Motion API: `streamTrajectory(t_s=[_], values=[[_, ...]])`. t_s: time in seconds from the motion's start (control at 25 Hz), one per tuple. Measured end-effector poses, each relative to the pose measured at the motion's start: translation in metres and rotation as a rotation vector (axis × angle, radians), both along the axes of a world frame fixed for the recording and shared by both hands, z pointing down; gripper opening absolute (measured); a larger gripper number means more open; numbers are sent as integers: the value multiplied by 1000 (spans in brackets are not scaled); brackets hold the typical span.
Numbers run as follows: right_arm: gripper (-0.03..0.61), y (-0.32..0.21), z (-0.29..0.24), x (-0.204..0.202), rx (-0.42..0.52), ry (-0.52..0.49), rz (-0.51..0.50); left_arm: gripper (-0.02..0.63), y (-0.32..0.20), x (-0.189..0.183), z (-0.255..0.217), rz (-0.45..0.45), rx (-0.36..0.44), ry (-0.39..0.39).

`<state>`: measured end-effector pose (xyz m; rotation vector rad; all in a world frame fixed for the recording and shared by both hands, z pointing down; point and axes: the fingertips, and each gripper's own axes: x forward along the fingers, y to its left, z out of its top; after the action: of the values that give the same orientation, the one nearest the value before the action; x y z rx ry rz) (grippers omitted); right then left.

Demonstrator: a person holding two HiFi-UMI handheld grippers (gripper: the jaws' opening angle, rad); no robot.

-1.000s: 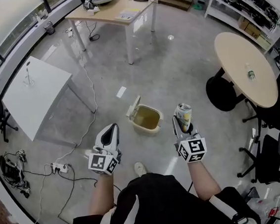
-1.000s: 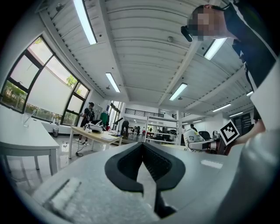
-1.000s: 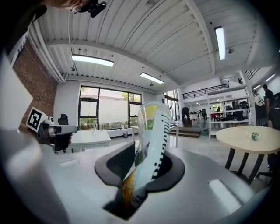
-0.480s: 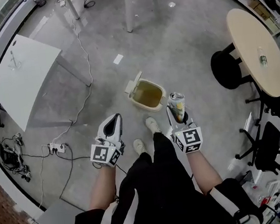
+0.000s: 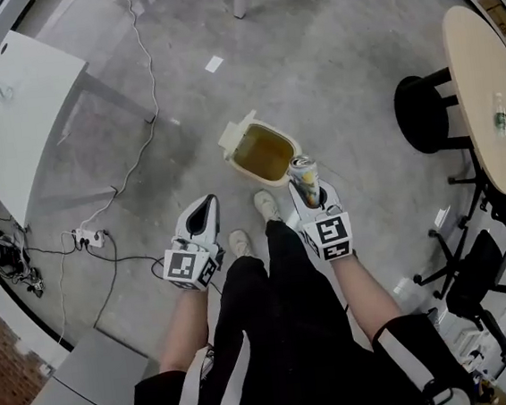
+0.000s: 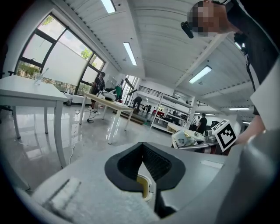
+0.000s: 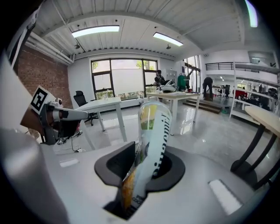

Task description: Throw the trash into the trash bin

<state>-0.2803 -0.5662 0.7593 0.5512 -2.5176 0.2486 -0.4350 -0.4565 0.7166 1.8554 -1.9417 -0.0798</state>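
Can (image 7: 151, 140): gripped upright, a little tilted, by the right gripper (image 5: 311, 198), whose jaws are clamped on its lower half; it is seen against the near right rim of the bin (image 5: 293, 143), and whether it is yet above the mouth cannot be told.
Step in hand: the carry to the bin is judged nearly done; the drop has not been made.
White table (image 5: 19, 114): seen at far left, well apart from the work.
Power strip (image 5: 86, 236): left lying with cables (image 5: 150, 109) on the floor to the person's left; a trip risk is posed if a step is taken that way.
Left gripper (image 5: 202, 211): jaws are closed together on nothing; it is held idle beside the left leg.
Shoes (image 5: 265, 206): planted just short of the bin, so little further stepping is judged needed.
Lid (image 5: 235, 132): flipped open at the bin's far left corner; the mouth is left uncovered.
Next move: the can is to be brought forward and slightly left over the mouth, with the near rim cleared, and only then are the jaws to be parted.
Round table (image 5: 484, 92): seen at right with a bottle (image 5: 500, 122) on it; its black base (image 5: 423, 112) is well apart from the bin.
Chairs (image 5: 472, 277): grouped at lower right, out of the way.
Open room: bare floor is left beyond the bin and to both sides.
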Motion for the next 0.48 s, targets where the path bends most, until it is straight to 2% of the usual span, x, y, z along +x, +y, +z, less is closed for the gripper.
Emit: streamTrajectory(t_s=[0.12, 0.48], values=[[86, -5, 26, -3, -51, 40, -33, 3, -6, 10, 26, 10, -69, 30], [86, -7, 112, -35, -100, 171, -177, 3, -31, 9, 99, 12, -197, 104]])
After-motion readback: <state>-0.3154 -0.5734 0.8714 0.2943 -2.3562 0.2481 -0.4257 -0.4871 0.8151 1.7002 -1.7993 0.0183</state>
